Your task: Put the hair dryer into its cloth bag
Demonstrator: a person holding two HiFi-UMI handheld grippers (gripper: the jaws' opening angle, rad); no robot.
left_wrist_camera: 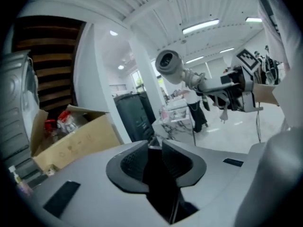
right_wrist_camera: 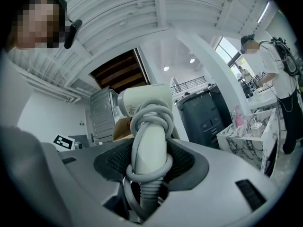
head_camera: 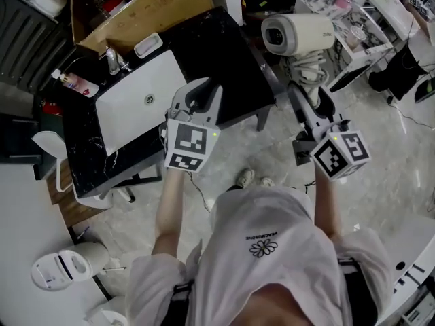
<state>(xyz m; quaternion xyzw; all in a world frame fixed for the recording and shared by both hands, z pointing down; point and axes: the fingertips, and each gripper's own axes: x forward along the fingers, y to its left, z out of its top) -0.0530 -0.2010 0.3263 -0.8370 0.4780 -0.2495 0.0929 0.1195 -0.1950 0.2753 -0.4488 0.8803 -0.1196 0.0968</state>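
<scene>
Jaws of right gripper (right_wrist_camera: 148,149) clamp cord-wrapped hair dryer (right_wrist_camera: 145,101); shirt print (head_camera: 264,244) unreadable.

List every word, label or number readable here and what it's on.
Nothing reads for certain.
shirt: print above a flower emblem, too small to read.
hair dryer: small label on the barrel's rear, blurred.
bottle: pink label, blurred.
marker cubes: square patterns only, no letters.
</scene>
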